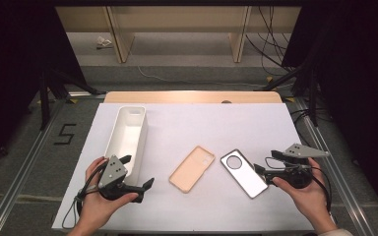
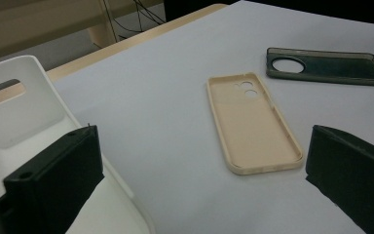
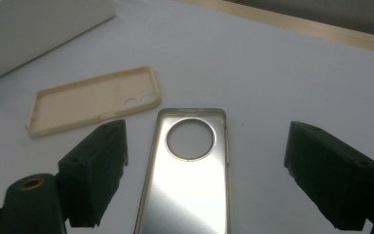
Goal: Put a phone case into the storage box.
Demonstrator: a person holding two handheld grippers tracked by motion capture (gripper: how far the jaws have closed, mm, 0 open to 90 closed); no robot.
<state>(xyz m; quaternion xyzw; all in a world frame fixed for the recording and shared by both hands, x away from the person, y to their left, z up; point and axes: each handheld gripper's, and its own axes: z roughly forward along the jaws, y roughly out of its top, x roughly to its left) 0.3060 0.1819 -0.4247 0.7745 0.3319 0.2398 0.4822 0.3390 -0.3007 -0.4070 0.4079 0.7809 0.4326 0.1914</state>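
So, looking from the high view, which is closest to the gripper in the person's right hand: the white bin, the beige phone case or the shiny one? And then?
From the right gripper:
1. Shiny phone case, just left of its jaws.
2. Beige phone case, mid-table, further left.
3. White bin, far across on the left side, by the left gripper.

Each black hand-held gripper (image 1: 139,171) carries a grey three-cornered plate (image 1: 113,170).

— Phone cases on the table? 
— Two: one beige case (image 1: 192,168), one clear case (image 1: 243,173) with a round camera hole.
— Bins? 
— One white bin (image 1: 126,138).
— Grippers? 
— Two: left gripper (image 1: 137,172), right gripper (image 1: 266,164), one per hand.
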